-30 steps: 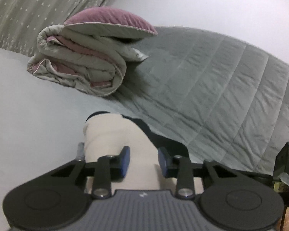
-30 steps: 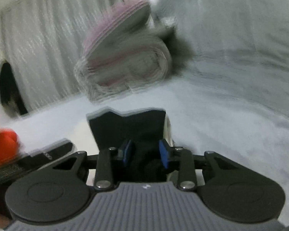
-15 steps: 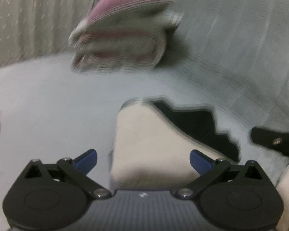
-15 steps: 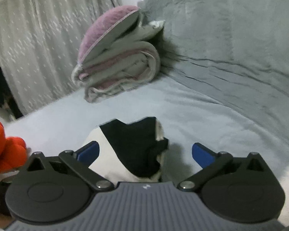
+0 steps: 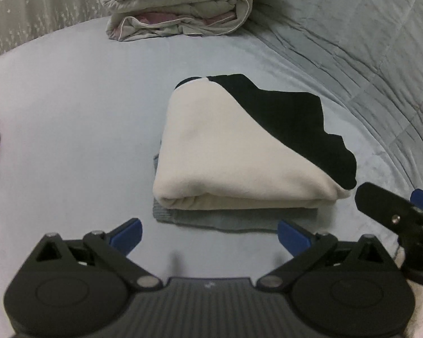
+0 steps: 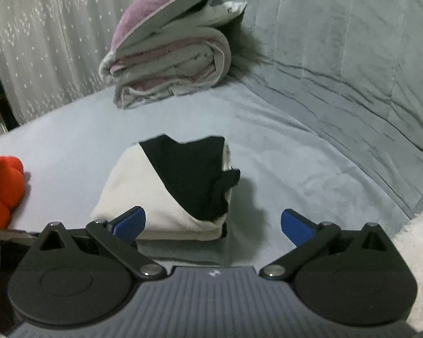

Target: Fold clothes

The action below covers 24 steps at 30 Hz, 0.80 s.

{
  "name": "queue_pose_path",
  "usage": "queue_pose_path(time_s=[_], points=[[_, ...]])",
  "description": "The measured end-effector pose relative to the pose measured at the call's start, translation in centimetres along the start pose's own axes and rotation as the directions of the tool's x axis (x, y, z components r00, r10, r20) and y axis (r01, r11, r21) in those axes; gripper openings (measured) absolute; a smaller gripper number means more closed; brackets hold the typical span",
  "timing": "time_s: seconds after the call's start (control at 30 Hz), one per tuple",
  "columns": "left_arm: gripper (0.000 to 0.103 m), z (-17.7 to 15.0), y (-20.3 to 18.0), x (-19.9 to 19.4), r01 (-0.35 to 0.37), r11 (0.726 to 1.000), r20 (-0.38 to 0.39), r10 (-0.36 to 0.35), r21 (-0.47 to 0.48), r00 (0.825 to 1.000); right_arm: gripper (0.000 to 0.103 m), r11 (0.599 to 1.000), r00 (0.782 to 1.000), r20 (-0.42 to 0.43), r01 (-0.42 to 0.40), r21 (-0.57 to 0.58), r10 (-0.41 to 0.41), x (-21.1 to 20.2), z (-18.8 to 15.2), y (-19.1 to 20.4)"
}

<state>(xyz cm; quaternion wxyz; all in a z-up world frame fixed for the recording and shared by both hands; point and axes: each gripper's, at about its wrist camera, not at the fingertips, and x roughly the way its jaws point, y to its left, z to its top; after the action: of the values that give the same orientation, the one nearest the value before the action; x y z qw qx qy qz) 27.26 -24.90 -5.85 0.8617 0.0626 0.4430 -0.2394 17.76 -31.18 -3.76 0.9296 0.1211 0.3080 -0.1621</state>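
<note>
We see the folded cream-and-black fleece garment [image 5: 239, 152] lying just ahead of our left gripper [image 5: 210, 232] and right gripper [image 6: 213, 222], both spread wide, holding nothing.

One folded garment [image 5: 234, 152], one rolled quilt [image 5: 177, 5], two grippers [image 5: 208, 235].

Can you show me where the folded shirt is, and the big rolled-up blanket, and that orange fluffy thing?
Shirt [image 5: 228, 152]: left wrist view, on its cream top face.
Blanket [image 6: 177, 64]: right wrist view, on the middle of its stacked folds.
Orange thing [image 6: 5, 177]: right wrist view, on its rounded lobe at the left edge.
</note>
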Motion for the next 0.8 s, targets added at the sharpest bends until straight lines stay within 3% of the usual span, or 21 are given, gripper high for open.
queue_pose_path(time_s=[0.8], points=[[0.102,-0.13,-0.61,-0.6,-0.024,0.999,0.025,0.023,0.029,0.999,0.103,1.0,1.0,-0.003,0.0,0.004,0.0,-0.39,-0.06,-0.36]])
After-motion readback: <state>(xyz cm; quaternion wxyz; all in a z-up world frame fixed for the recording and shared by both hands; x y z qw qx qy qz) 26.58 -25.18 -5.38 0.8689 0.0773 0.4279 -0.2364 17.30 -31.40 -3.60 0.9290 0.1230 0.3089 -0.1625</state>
